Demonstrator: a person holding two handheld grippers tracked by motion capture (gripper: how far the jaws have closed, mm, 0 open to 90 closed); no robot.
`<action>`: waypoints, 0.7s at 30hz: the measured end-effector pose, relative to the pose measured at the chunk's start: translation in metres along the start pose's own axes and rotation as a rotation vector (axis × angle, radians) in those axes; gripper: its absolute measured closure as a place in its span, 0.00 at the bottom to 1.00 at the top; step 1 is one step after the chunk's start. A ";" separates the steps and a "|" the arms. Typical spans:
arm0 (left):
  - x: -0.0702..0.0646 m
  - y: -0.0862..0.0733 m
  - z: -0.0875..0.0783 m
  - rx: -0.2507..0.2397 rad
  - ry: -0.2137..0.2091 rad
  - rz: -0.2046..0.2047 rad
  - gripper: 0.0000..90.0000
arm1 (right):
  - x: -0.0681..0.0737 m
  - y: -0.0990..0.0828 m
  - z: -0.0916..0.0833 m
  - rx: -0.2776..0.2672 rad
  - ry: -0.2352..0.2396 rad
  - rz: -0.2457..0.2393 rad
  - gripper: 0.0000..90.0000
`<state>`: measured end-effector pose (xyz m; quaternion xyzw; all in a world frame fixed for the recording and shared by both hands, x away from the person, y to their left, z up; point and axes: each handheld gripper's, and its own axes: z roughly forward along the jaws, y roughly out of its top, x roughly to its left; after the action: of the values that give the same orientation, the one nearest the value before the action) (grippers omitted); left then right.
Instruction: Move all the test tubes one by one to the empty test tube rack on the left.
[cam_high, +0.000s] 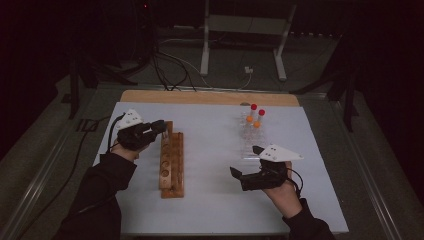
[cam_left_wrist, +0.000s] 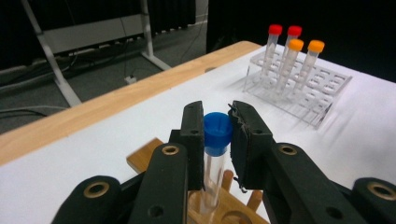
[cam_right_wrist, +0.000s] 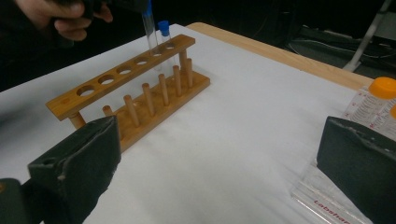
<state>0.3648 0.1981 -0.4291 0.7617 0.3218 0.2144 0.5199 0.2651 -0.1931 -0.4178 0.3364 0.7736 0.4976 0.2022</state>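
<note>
While clamped on the blue-capped tube (cam_left_wrist: 215, 140), the left hand-held gripper (cam_left_wrist: 218, 135) over the wooden rack (cam_high: 171, 164).

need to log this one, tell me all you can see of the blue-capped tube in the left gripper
The blue-capped tube is a clear, narrow cylinder with a ribbed blue screw cap and looks empty. It stands upright, clamped just below the cap by the left gripper, its lower end entering a hole at the far end of the wooden rack, beside another blue-capped tube.
</note>
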 end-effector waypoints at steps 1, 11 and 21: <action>0.000 -0.002 0.001 0.004 0.000 -0.003 0.86 | 0.000 0.000 0.000 0.000 0.001 0.001 0.00; 0.001 -0.021 0.010 0.031 0.004 -0.025 0.86 | -0.001 0.000 -0.001 -0.002 0.003 0.006 0.00; -0.002 -0.026 0.013 0.050 0.010 -0.001 0.86 | -0.001 0.000 -0.001 -0.006 0.007 0.010 0.00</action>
<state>0.3649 0.1954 -0.4580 0.7733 0.3300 0.2098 0.4991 0.2656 -0.1945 -0.4176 0.3381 0.7710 0.5021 0.1980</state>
